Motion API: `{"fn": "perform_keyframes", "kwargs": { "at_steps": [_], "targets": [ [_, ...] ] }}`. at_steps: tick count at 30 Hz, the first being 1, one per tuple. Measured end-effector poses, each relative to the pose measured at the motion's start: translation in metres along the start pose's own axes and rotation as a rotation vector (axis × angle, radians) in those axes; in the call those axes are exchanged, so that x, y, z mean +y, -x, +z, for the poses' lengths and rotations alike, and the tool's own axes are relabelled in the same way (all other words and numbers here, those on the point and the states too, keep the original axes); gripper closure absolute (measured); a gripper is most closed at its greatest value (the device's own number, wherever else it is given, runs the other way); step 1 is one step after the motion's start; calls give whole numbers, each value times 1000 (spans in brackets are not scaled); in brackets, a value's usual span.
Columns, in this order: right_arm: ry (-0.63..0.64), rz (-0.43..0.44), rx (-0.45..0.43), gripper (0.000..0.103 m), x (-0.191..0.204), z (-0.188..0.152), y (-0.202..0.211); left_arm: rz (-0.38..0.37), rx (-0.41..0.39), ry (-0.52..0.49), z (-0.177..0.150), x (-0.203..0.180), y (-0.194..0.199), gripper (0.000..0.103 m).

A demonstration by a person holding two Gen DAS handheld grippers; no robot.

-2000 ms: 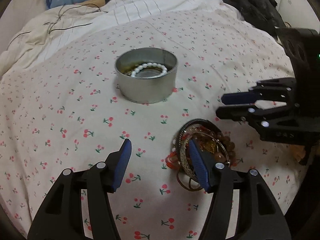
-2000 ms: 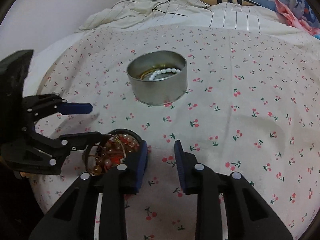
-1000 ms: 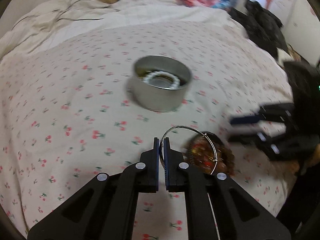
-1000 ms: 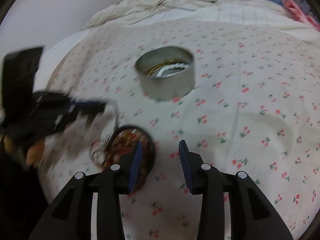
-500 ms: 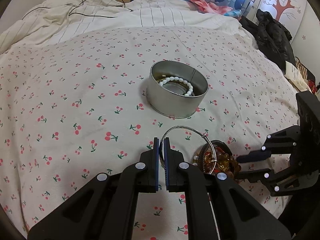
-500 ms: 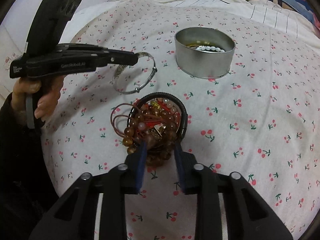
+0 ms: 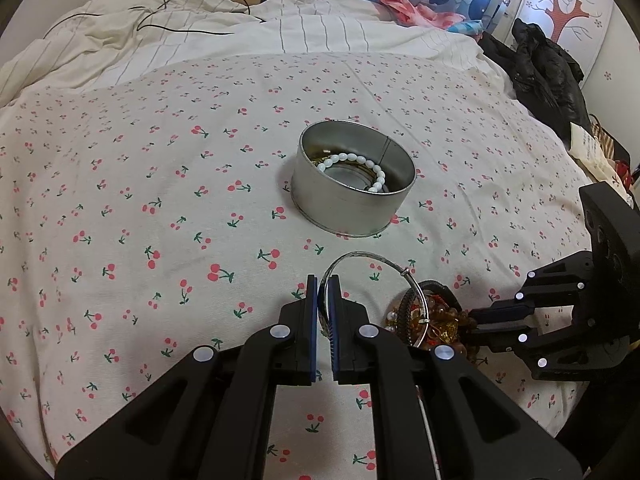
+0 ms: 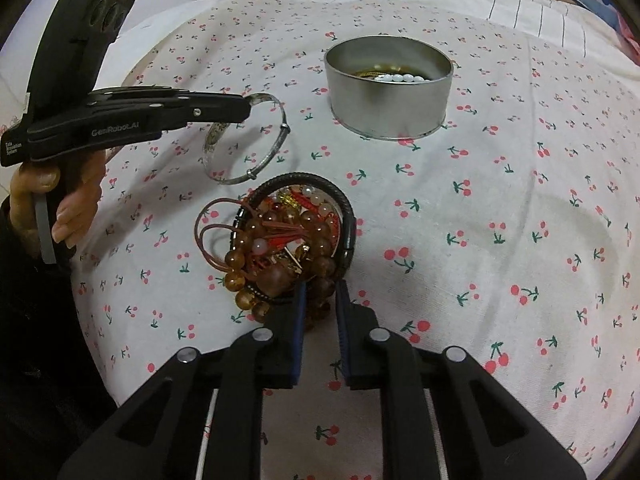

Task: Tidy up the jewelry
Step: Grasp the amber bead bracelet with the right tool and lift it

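Silver bangle (image 8: 246, 141) lifted, tilted; bead pile (image 8: 288, 244) on sheet — tin (image 8: 388, 88) upright (pearls inside).

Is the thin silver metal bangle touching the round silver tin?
Apart. In the right wrist view the thin silver metal bangle, clamped in the left gripper, hangs left of the round silver tin, with cherry-print sheet visible between them.

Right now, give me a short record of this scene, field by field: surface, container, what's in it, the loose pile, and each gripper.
surface: cherry-print bedsheet
container: round metal tin, upright, open
in tin: white bead bracelet, plus something gold
loose pile: heap of bracelets, amber beads, black band, red cords
left gripper: shut on silver bangle, held above the sheet
right gripper: jaws just closing, amber beads between the pads at the pile's near edge; grip unclear
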State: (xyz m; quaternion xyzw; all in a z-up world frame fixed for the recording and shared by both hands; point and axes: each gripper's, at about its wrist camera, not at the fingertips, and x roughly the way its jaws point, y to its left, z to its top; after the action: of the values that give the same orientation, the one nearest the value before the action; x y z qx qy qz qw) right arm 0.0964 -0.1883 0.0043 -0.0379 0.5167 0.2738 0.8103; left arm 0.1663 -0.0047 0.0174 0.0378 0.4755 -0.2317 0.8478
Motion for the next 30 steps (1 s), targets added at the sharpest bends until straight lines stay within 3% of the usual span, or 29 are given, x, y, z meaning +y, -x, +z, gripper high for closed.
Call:
{"fn": "perform_keyframes", "kwargs": {
  "at_steps": [7,18,23,27,30],
  "targets": [
    [21,38,-66,91,7,2,14,1,-2,5,0,0,0,98],
    [-113,208,-349,91,-20,17,67,-2,-15,14,4,2,1,98],
    [-186,240,-405,91,-33,24,70,-11,-32,14,10,0,1,98],
    [-178,300,-460,91,-32,25,83,-19,-45,14,12,-1,1,98],
    [-171,297,-471,91,-31,27,86,-25,-57,20,15,-1,4,98]
  ]
}}
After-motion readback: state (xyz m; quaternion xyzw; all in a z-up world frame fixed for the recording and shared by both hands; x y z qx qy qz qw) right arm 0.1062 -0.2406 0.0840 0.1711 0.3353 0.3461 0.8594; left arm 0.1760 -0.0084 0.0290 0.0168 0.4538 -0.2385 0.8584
